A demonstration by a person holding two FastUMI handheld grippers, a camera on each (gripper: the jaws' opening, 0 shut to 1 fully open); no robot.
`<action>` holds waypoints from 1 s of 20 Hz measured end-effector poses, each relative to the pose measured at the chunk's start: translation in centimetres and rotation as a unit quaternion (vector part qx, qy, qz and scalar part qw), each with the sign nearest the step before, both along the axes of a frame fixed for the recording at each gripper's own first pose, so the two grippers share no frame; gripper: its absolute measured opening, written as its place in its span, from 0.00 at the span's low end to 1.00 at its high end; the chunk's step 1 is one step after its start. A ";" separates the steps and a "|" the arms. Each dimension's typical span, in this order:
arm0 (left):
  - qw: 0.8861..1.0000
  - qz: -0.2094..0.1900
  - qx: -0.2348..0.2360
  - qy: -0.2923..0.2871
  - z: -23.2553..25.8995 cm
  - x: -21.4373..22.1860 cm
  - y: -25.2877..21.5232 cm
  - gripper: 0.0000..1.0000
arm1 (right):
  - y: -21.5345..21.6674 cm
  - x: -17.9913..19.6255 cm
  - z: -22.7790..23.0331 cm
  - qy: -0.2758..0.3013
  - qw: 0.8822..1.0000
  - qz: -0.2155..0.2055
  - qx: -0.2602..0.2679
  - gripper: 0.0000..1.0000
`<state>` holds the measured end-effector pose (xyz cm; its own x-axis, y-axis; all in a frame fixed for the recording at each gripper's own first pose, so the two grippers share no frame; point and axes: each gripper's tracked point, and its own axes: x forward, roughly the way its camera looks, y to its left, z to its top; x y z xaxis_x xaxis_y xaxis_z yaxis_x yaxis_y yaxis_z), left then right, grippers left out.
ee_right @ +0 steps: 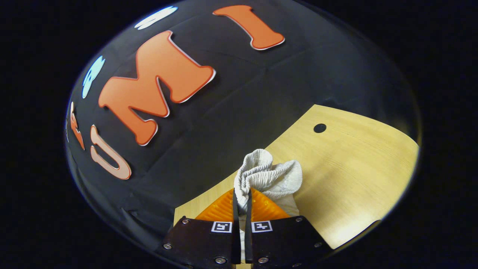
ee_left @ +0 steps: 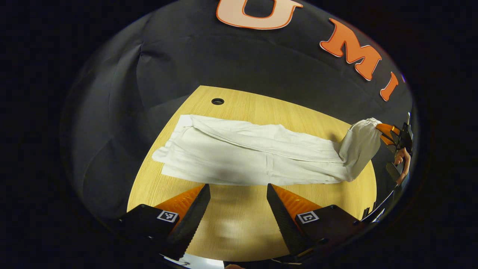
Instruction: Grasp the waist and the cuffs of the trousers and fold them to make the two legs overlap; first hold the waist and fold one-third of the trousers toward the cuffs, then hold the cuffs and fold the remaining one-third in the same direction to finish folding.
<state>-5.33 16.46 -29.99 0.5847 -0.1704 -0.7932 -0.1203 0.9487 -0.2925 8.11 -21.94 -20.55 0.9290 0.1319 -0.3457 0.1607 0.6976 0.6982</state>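
Holding: the right gripper [ee_right: 241,203] clamps the gathered elastic waist [ee_right: 257,175] of the trousers; both fingers press on the bunched cloth, with only the thin fold of fabric between them.
Waist, right gripper view: the ribbed band bulges up just past the fingertips, a little to the right of them, and more white cloth drops away behind it toward the table [ee_right: 358,164].
Right gripper, left gripper view: seen far off to the right of the left fingers, the right gripper [ee_left: 384,134] has the waist end [ee_left: 360,144] lifted off the table, the cloth hanging in a short curtain from it; a hand [ee_left: 401,160] shows just below that gripper.
Left gripper: the left gripper [ee_left: 239,194] has its fingers spread wide, with nothing between them except bare tabletop; whether it touches the wood cannot be told.
Trousers: the white trousers [ee_left: 242,153] lie lengthwise across the table just beyond the left fingertips, the near edge of the cloth close ahead of both tips.
Cuffs: the cuff end [ee_left: 175,145] lies flat, ahead and to the left of the left finger.
Table: light wood [ee_left: 239,224], with a round dark hole [ee_left: 217,101] beyond the trousers, far ahead of the left finger.
Hole, right gripper view: the hole [ee_right: 320,128] sits ahead and to the right of the fingers, past the waist.
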 end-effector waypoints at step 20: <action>0.995 0.039 -0.071 0.051 -6.8 -2.4 8.1 0.96 | -3.6 -0.7 2.2 0.076 0.927 0.292 -0.222 0.24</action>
<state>-7.69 24.54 -36.74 0.5189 -0.2412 -0.8201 -0.2281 0.8855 -0.4048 7.37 -25.54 -18.33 0.6797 0.4104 -0.6080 -0.2619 0.9100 0.3215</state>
